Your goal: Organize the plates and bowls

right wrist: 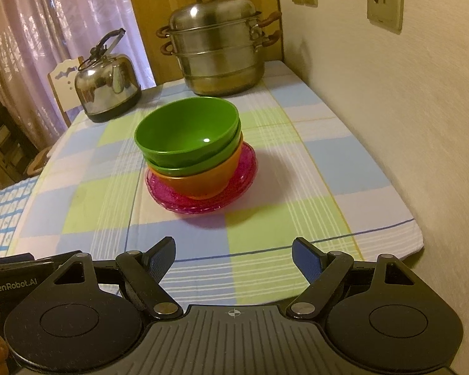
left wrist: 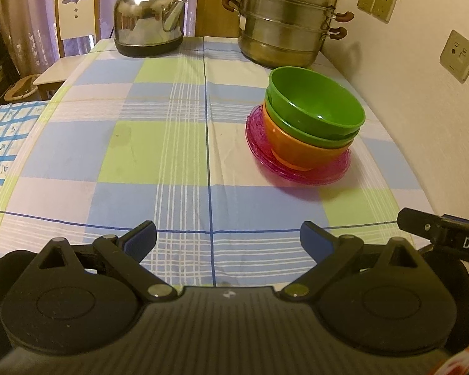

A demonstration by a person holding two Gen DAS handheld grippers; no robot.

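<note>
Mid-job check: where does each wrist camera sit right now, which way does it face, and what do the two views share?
Left wrist: behind the open left gripper, low over the checked tablecloth, facing the wall end; the bowl stack is ahead to the right; the right gripper's body shows at the right edge.
Right wrist: behind the open right gripper, facing the bowl stack ahead, slightly left; the left gripper's body shows at the left edge.
Shared: bowls on pink plate, kettle, steamer pot.

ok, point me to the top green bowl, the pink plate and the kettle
top green bowl (right wrist: pixel 187 128), right wrist view, inside wall
pink plate (right wrist: pixel 240 184), right wrist view, bare rim right of the bowls
kettle (left wrist: pixel 147 22), left wrist view, steel body
</note>
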